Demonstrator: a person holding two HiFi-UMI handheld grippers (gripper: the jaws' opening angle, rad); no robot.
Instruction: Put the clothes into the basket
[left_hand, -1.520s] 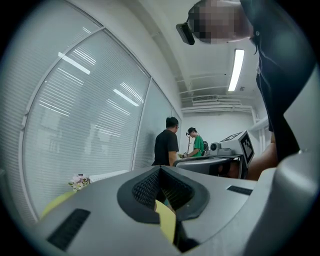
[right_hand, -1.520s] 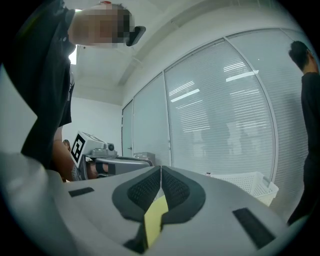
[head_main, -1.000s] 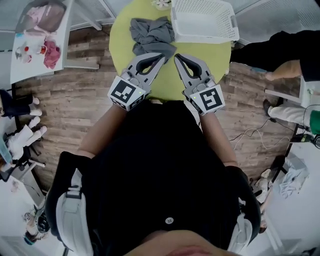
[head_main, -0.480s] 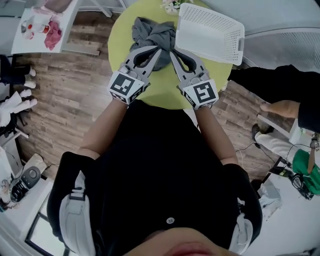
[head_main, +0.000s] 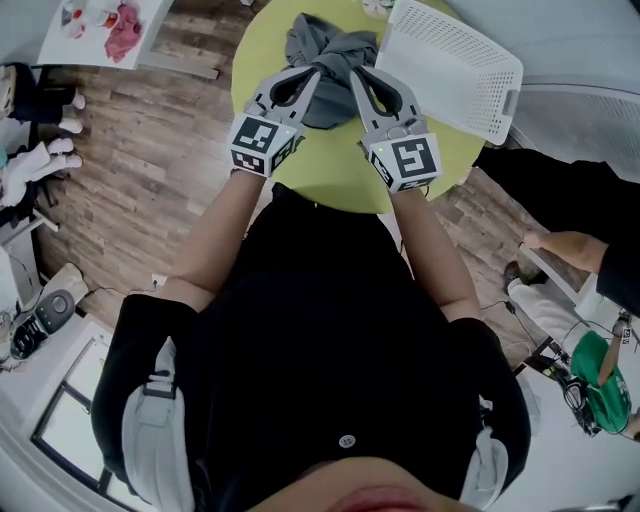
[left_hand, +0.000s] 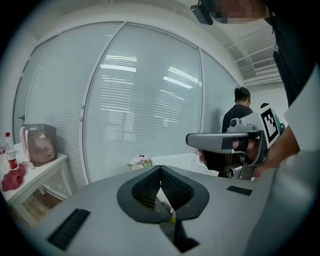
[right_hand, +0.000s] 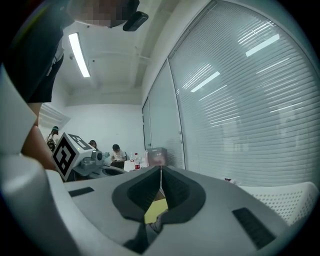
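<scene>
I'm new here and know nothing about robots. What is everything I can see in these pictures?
Round yellow-green table: one, yellow-green, top centre of the head view.
Crumpled grey clothes: one heap, grey, on the table, left of the basket.
White perforated plastic basket: one, white, on the table's right side.
White side table: one, white, top left, bearing pink and red things.
Wooden plank floor: brown, around the table.
Another person's dark-sleeved arm: one, right edge.
Left gripper: one, grey, jaws shut, tips at the clothes.
Right gripper: one, grey, jaws shut, tips at the clothes.
</scene>
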